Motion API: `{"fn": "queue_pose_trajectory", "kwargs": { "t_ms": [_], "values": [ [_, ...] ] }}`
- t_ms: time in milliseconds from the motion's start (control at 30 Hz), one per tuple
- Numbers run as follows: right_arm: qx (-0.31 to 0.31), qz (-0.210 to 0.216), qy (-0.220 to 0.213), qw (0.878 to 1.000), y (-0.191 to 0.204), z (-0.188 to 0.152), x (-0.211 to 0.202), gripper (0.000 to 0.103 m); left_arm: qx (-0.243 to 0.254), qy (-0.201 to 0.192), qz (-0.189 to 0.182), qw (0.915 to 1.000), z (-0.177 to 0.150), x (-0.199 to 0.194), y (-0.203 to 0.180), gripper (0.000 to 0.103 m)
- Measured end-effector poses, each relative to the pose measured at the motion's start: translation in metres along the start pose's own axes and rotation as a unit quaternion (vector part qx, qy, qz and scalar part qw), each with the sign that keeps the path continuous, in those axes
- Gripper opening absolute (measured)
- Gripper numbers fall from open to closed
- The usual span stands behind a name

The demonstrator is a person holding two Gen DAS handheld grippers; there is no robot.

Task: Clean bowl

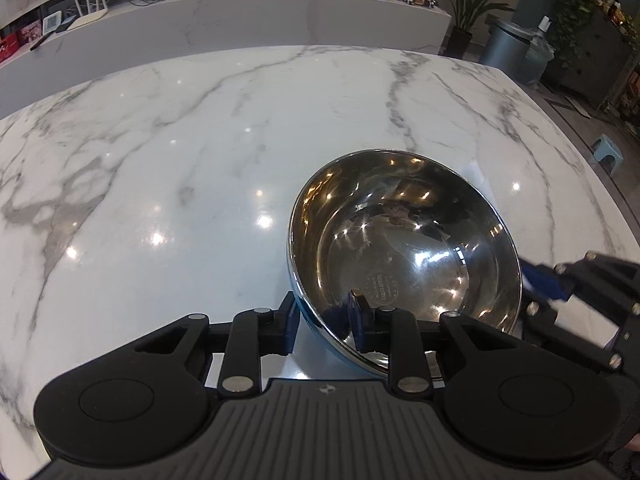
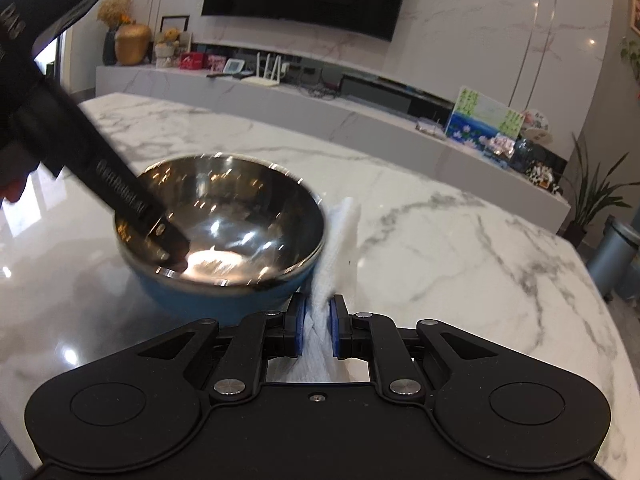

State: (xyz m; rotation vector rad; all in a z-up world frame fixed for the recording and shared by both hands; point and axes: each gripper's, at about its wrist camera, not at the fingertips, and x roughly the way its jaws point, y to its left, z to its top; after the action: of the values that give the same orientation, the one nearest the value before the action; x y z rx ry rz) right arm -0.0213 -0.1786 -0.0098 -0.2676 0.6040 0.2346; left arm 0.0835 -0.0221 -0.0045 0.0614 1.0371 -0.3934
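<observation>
Ceiling lights glare off the marble table (fisheye-bent edges); the bowl looks perhaps motion-blurred.

The bowl stands on the table, its near rim between the jaws of the left gripper: one finger inside, the other outside. The cloth lies between the right gripper's jaws and runs ahead of them, just beside the bowl, which sits ahead and left of those jaws.
</observation>
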Motion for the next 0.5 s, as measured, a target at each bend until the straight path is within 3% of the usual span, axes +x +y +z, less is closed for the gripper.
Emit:
{"fn": "queue_pose_trajectory", "kwargs": {
  "t_ms": [167,400,500],
  "values": [
    [-0.003,0.007,0.011,1.000,0.0000,-0.0017,-0.0048,0.011,0.006,0.003,-0.006,1.0000,0.0010,0.0031,-0.0051,0.024],
    [-0.009,0.016,0.026,0.999,-0.0001,-0.0036,-0.0109,0.011,-0.047,0.021,0.001,0.9987,-0.0027,0.0040,-0.0018,0.026],
    [-0.017,0.024,0.024,0.999,0.0005,-0.0021,-0.0097,0.011,-0.069,0.028,0.005,0.9972,-0.0043,0.0045,-0.0004,0.041]
  ]
}}
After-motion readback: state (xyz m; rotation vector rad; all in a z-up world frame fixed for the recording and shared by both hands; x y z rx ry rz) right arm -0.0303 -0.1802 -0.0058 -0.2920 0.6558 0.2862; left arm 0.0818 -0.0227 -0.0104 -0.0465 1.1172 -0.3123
